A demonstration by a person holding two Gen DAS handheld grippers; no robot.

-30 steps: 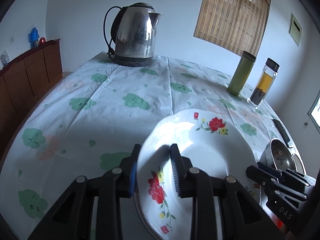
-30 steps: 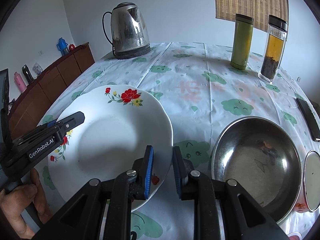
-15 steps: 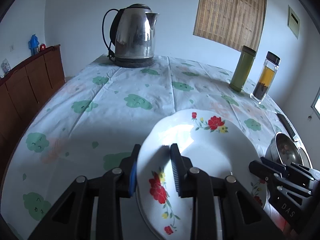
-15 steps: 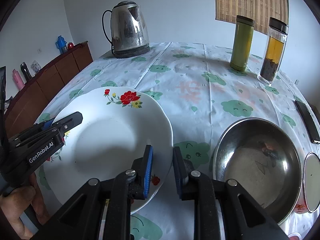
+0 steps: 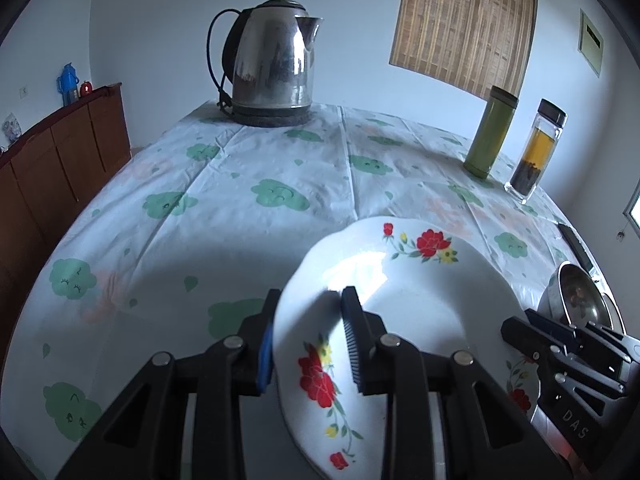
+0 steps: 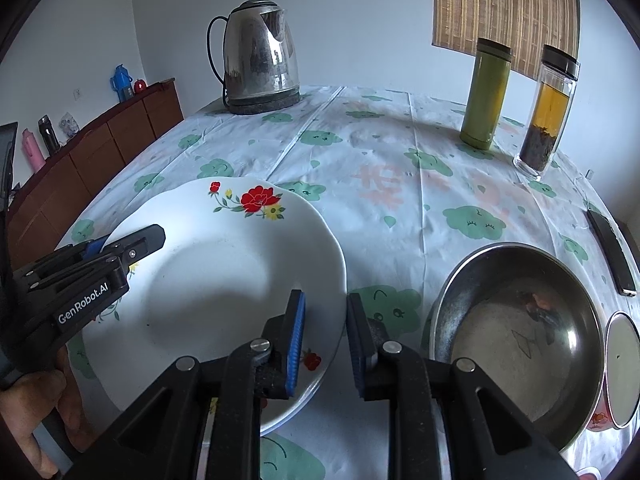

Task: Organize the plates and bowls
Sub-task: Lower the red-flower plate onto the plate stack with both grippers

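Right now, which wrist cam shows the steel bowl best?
Right wrist view: the steel bowl sits nearly whole beside the floral plate, its inside and rim clear. Left wrist view catches only a sliver of it at the right edge, partly behind the right gripper.

Pale blue-white walls (image 5: 160, 20) ring the room. A bamboo blind (image 5: 464, 24) covers the window, up right of the wooden sideboard (image 5: 60, 152), which lines the left wall. Soft daylight falls on the cloud-print tablecloth (image 5: 240, 184).
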